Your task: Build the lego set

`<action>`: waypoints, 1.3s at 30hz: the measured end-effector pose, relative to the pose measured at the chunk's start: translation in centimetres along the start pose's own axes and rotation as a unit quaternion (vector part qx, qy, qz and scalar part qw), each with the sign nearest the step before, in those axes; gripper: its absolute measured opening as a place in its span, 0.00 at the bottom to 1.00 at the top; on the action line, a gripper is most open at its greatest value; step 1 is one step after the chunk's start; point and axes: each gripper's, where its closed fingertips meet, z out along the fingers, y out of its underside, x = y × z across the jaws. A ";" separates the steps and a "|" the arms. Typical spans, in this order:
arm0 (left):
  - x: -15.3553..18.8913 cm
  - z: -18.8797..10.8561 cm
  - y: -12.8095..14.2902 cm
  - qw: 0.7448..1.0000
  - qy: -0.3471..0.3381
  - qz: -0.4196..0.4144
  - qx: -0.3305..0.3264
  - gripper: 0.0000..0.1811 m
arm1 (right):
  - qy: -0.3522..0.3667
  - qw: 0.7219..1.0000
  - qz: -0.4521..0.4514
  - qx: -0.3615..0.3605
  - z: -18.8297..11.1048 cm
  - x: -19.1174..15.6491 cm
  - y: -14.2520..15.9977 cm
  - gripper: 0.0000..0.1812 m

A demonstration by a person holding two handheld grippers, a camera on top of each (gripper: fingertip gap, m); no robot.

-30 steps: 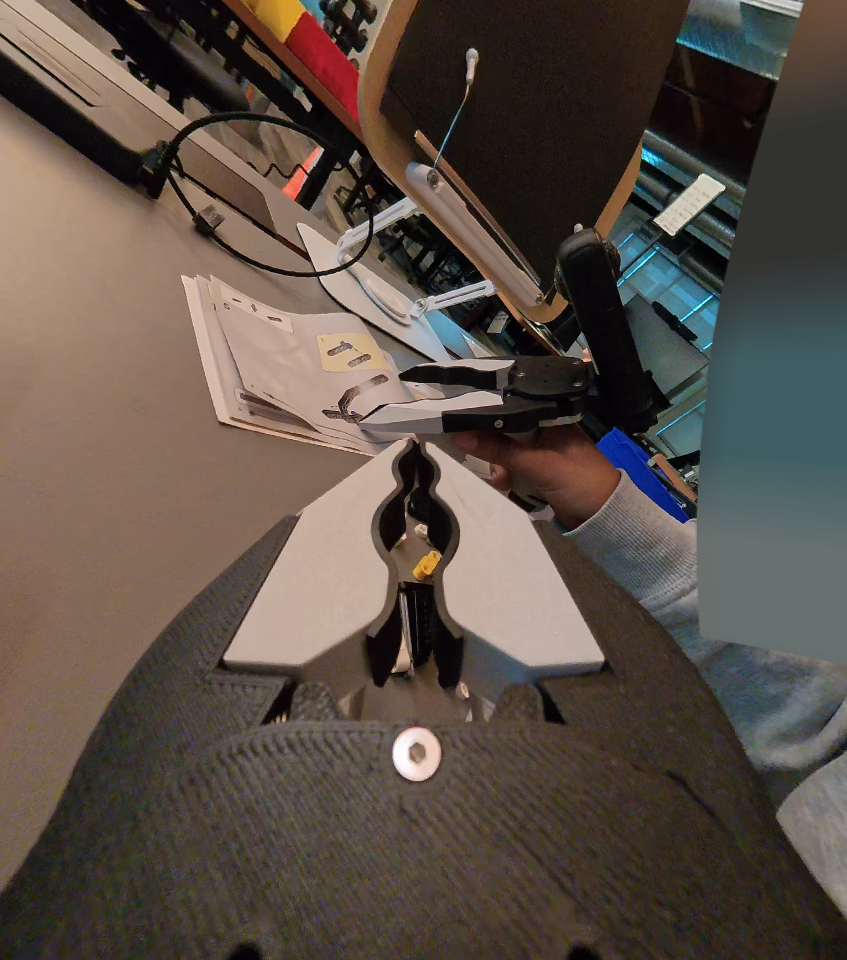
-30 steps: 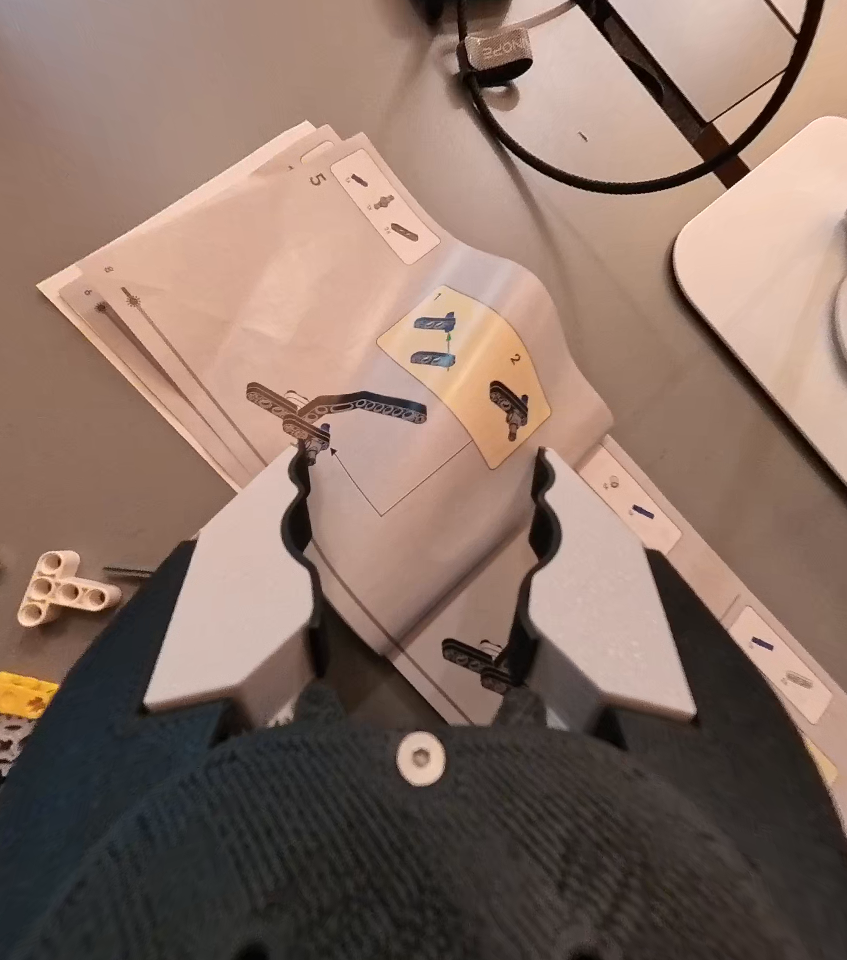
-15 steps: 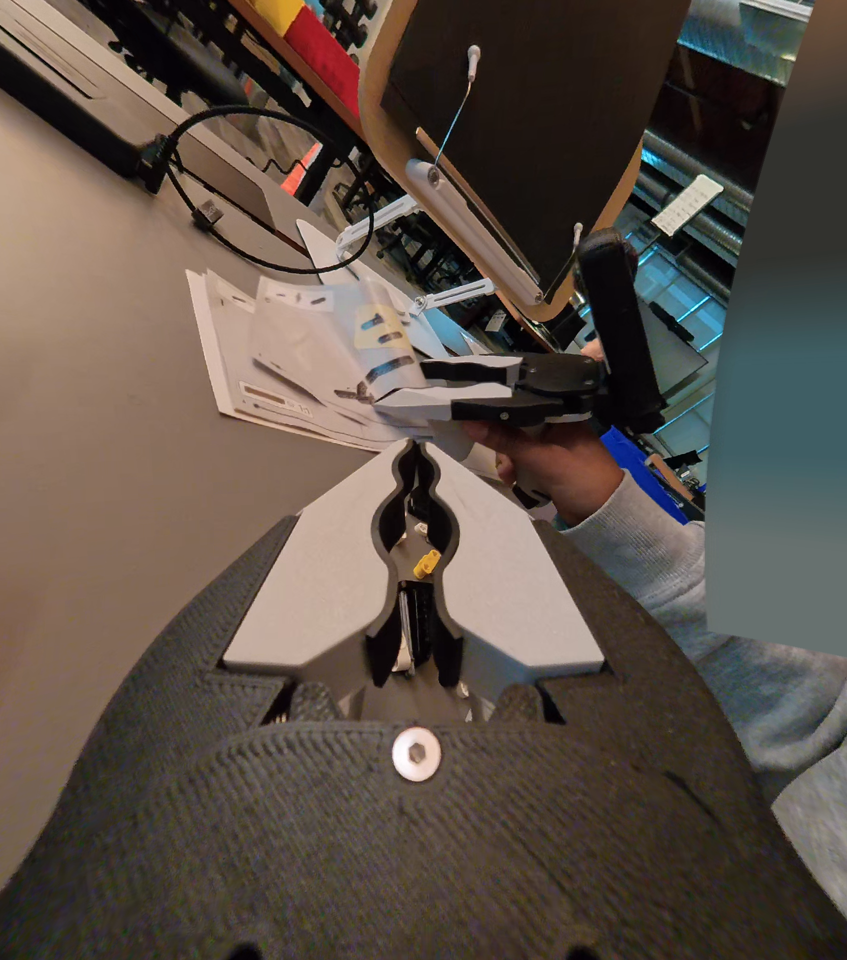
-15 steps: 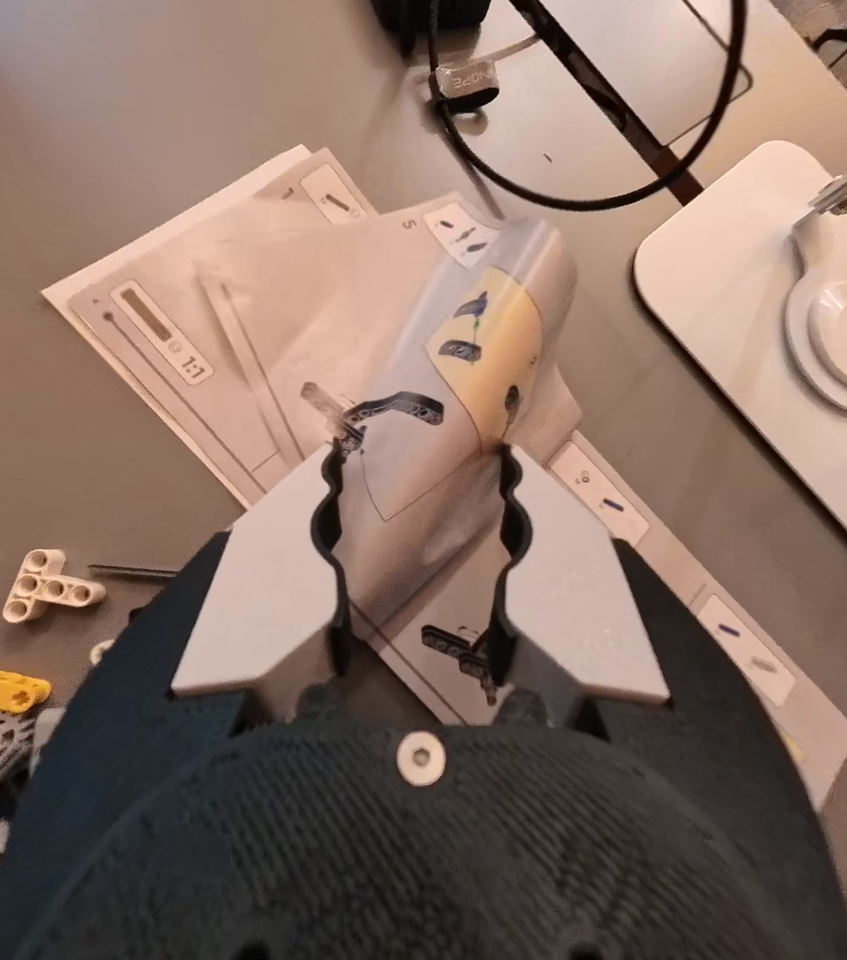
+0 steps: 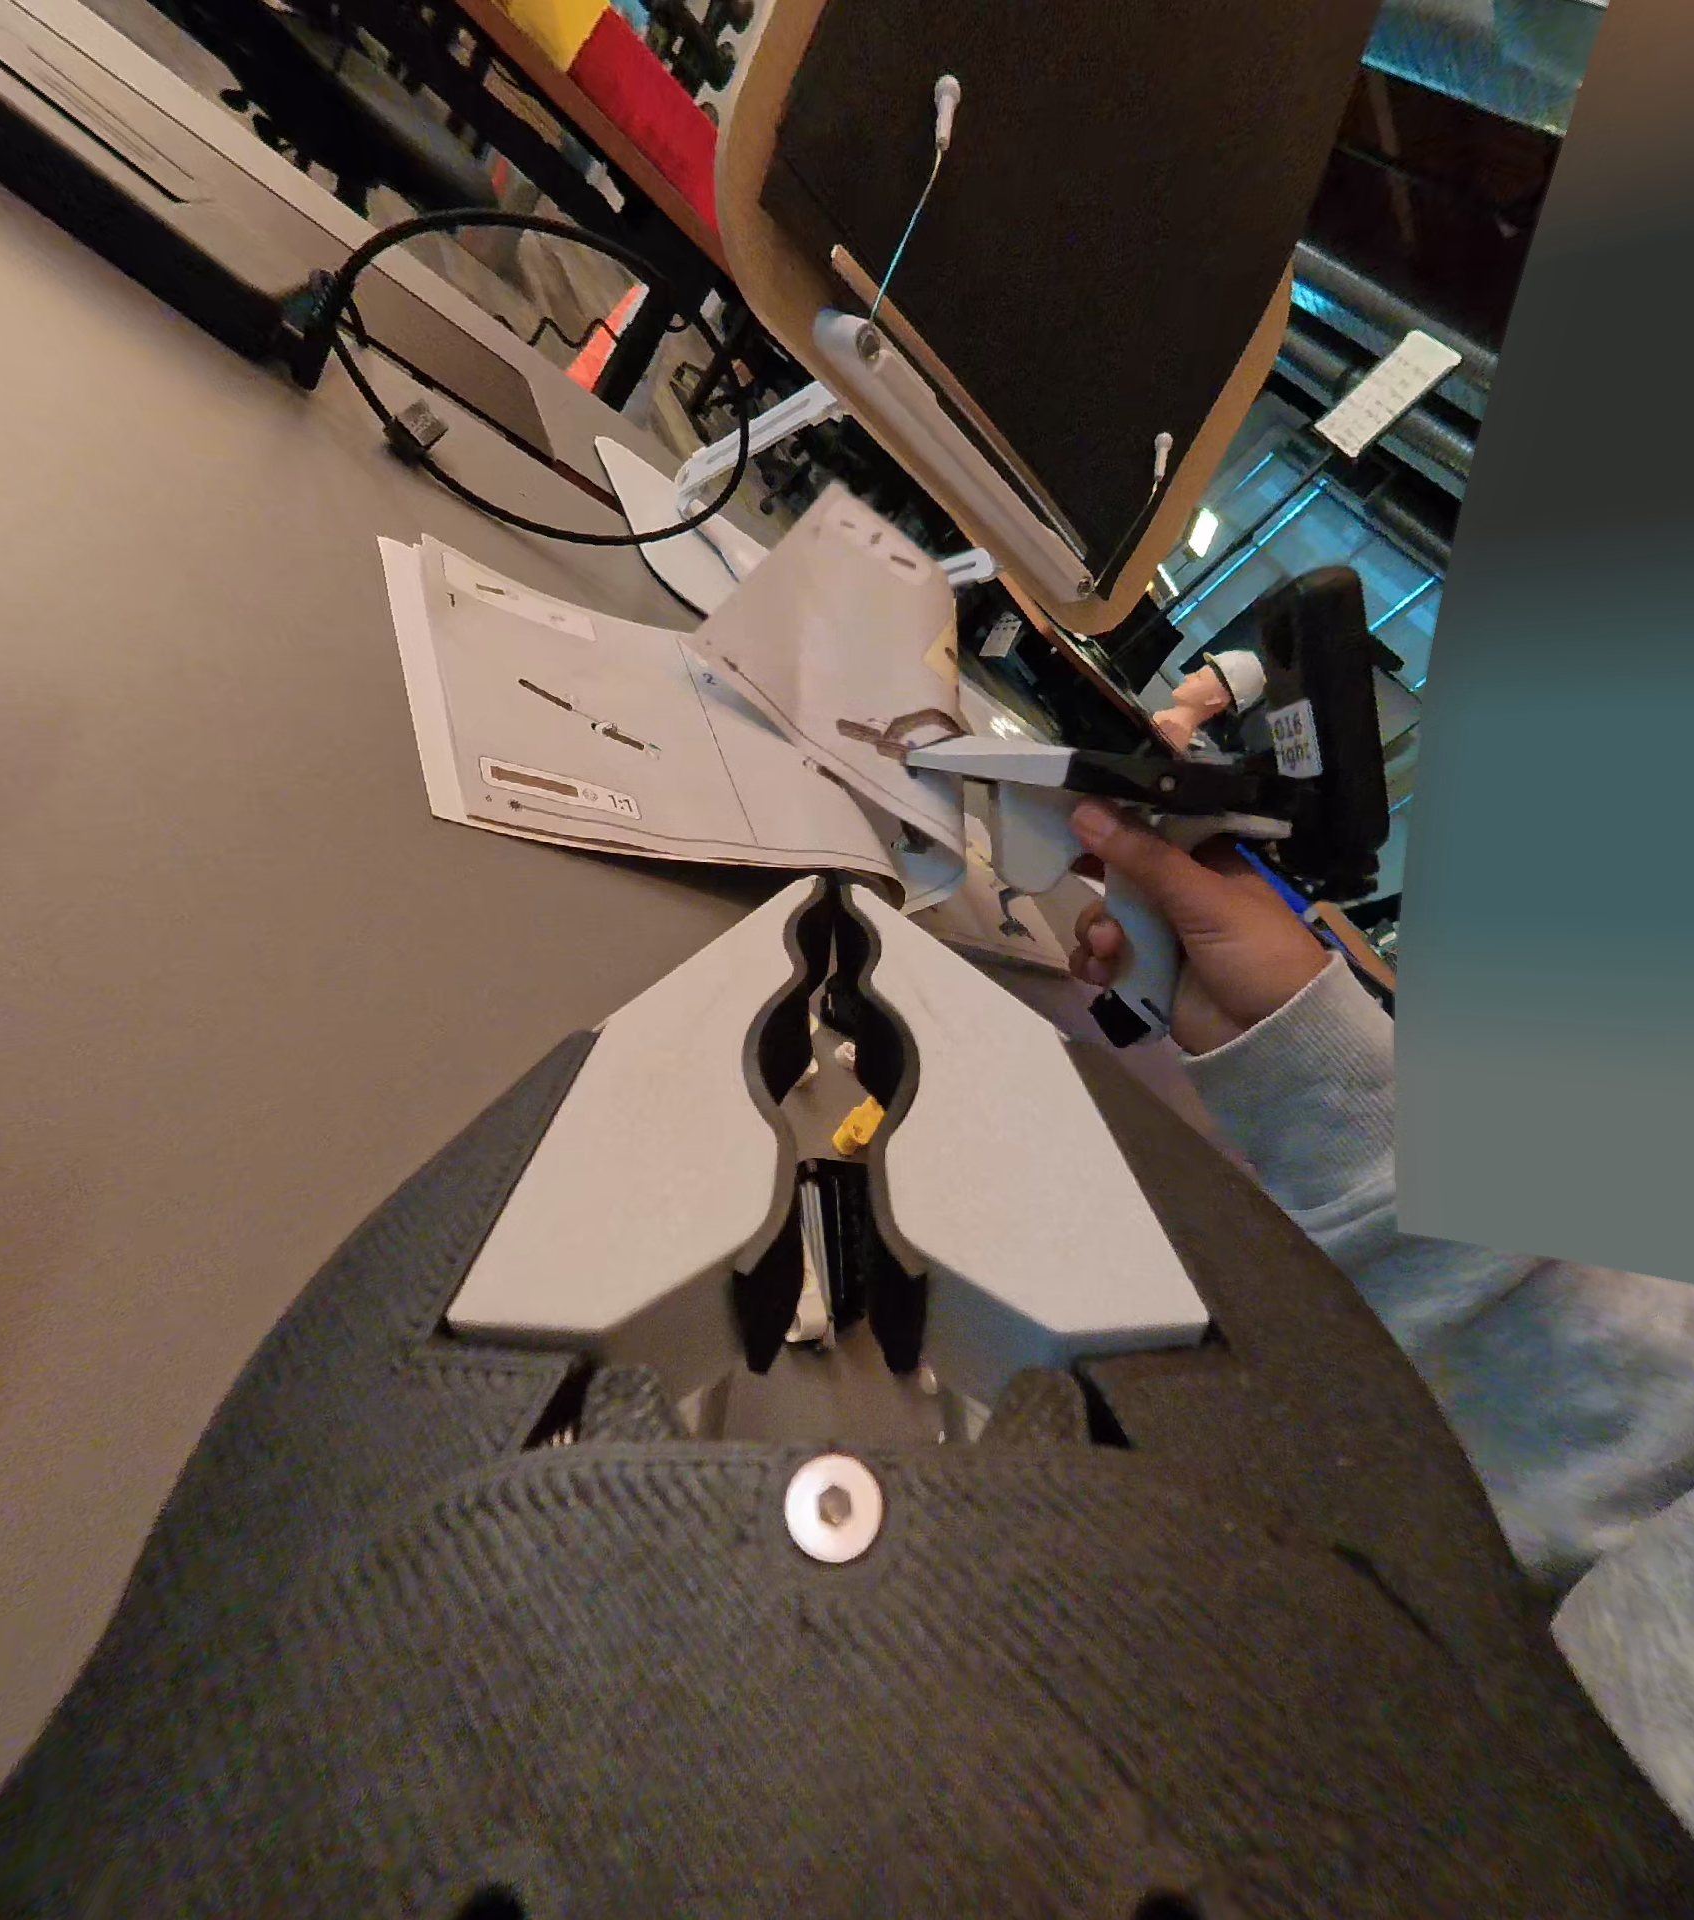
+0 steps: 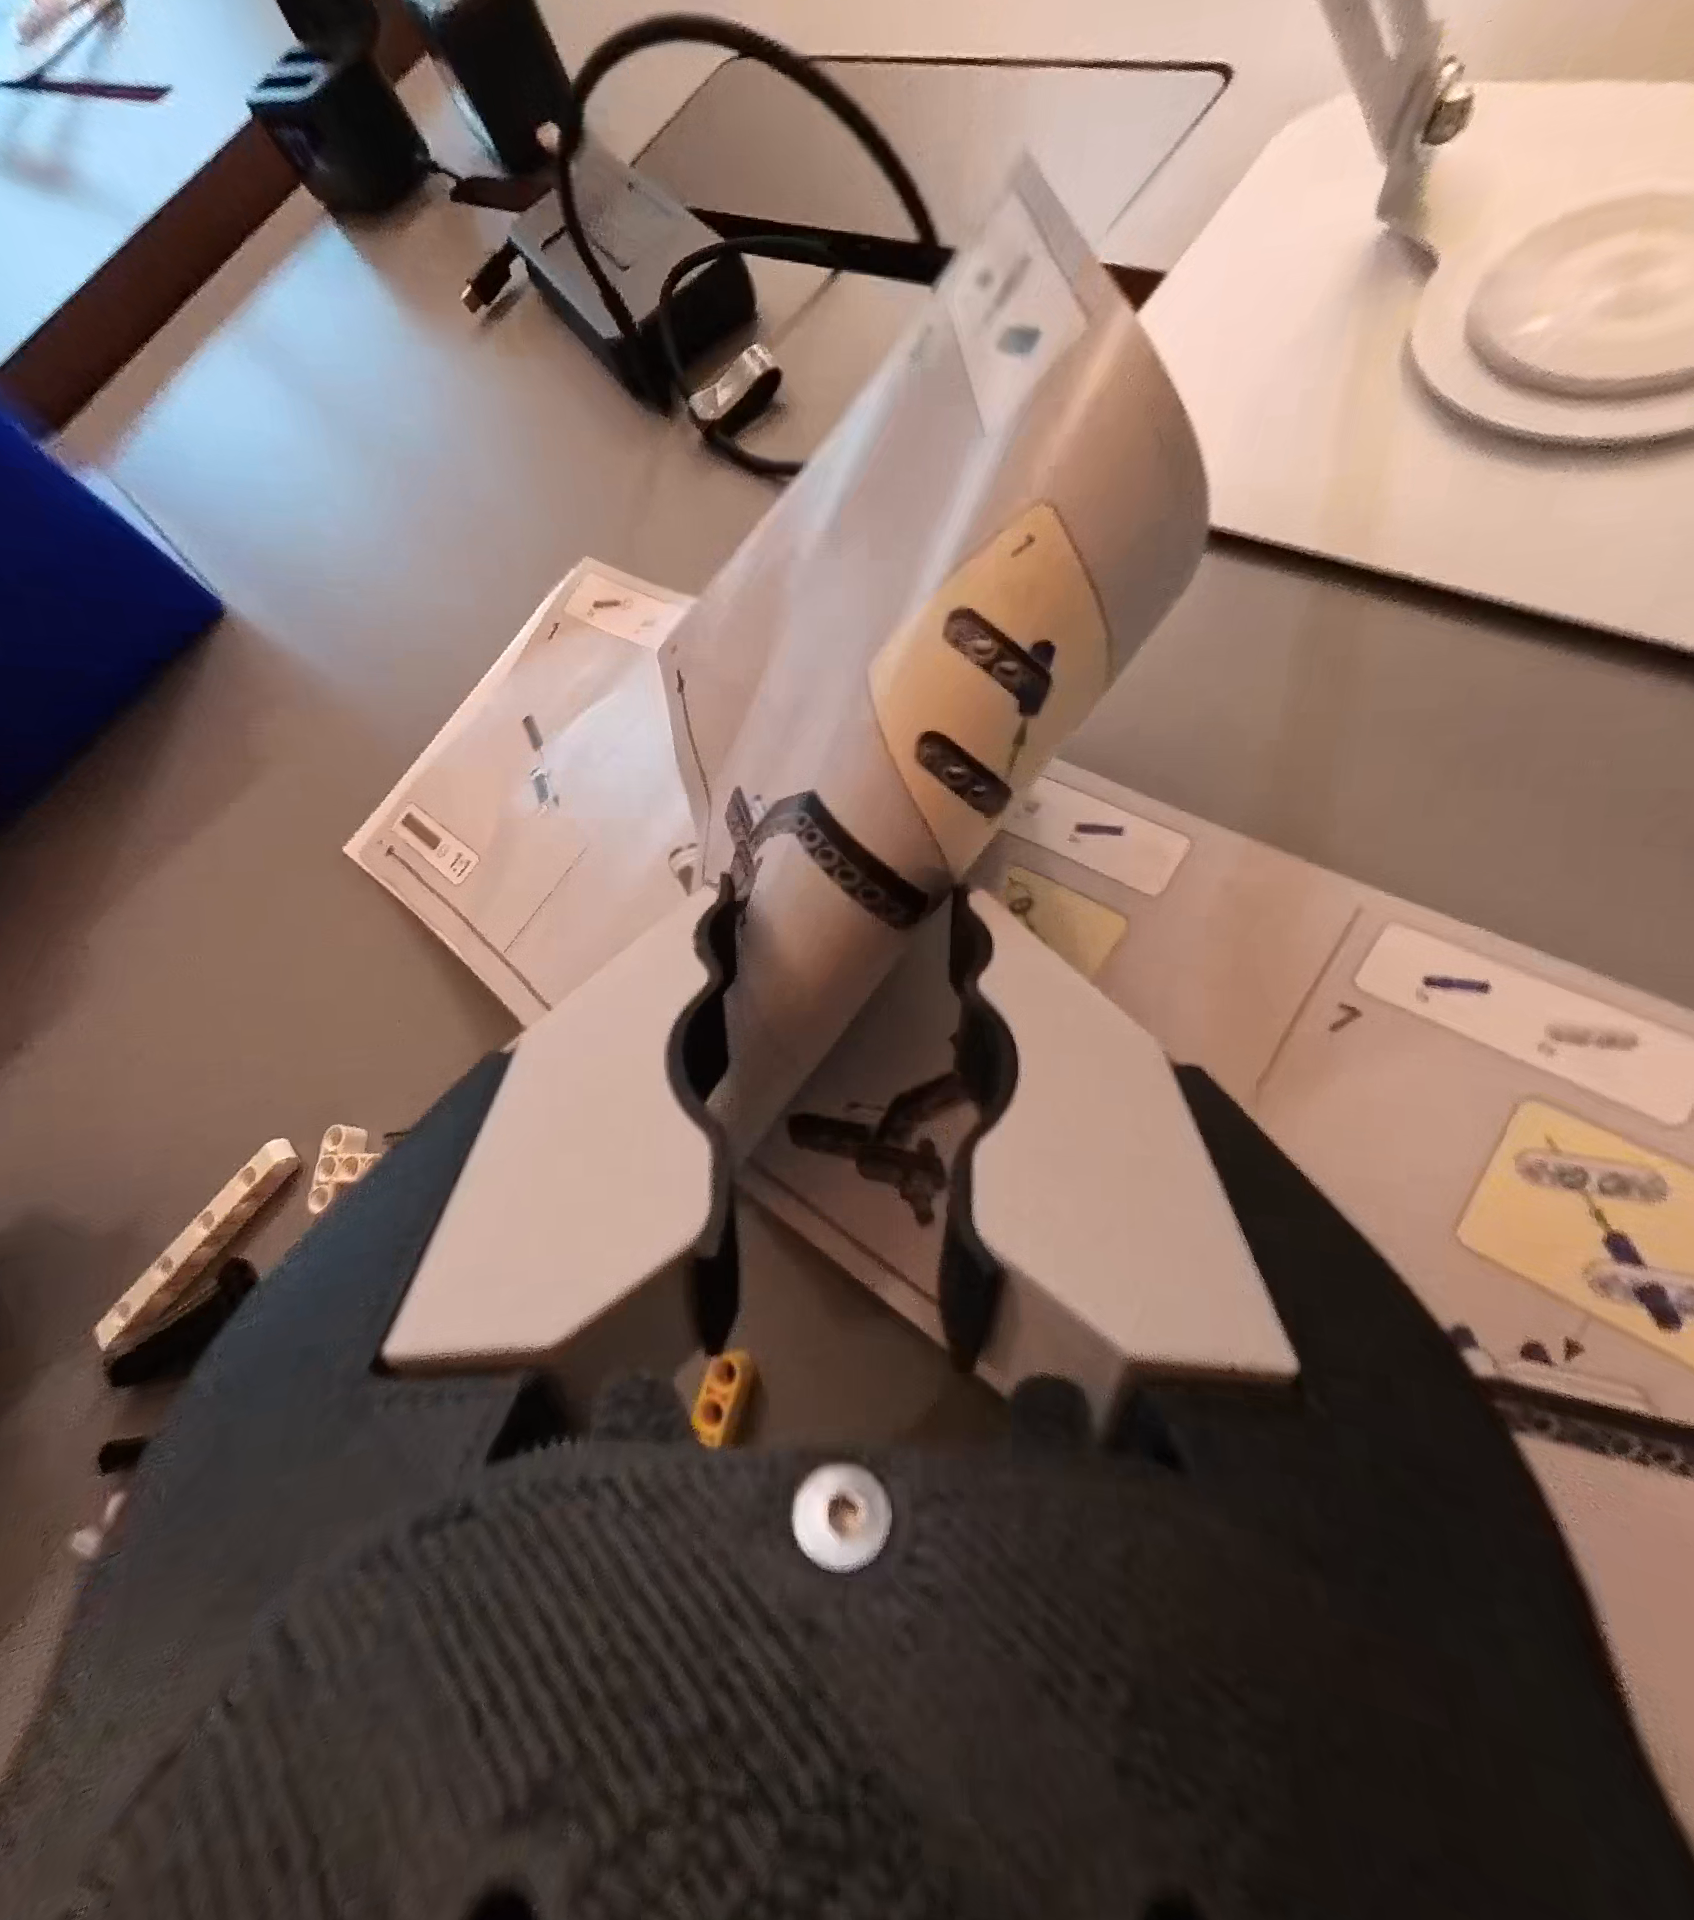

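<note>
The Lego instruction booklet [image 5: 594, 727] lies open on the grey table [image 5: 95, 935]. My right gripper [image 6: 843, 909] has its jaws partly closed around one curled page [image 6: 926, 582] and holds it upright above the booklet [image 6: 510, 790]. The left wrist view shows this gripper [image 5: 947, 800] and the lifted page [image 5: 843, 644] too. My left gripper [image 5: 827, 894] is shut, tips touching. A yellow piece [image 5: 858, 1122] and black and white parts show through its gap; I cannot tell whether they are held. A white beam [image 6: 199, 1247], a white T-piece [image 6: 344, 1148] and a yellow piece [image 6: 723, 1392] lie loose.
A blue bin [image 6: 12, 644] stands at the left. A white stand base [image 6: 1549, 364] sits at the back right. A black cable [image 6: 718, 260] and a black box [image 6: 614, 239] lie behind the booklet. A hand [image 5: 1207, 914] holds the right gripper. The white T-piece [image 6: 344, 1148] is closer to my left gripper, around 9 cm from its tips; the right tips are 15 cm off. My right tips are roughly 11 cm from the yellow piece [image 6: 723, 1392].
The right gripper's jaws have narrowed around the page and lifted it from flat to upright, uncovering earlier pages. The left gripper has stayed shut and still.
</note>
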 end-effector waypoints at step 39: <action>0.8 -0.1 0.1 1.000 0.007 0.009 -0.001 0.00 | 0.070 0.982 -0.170 -0.046 -4.7 -2.6 -0.4 0.39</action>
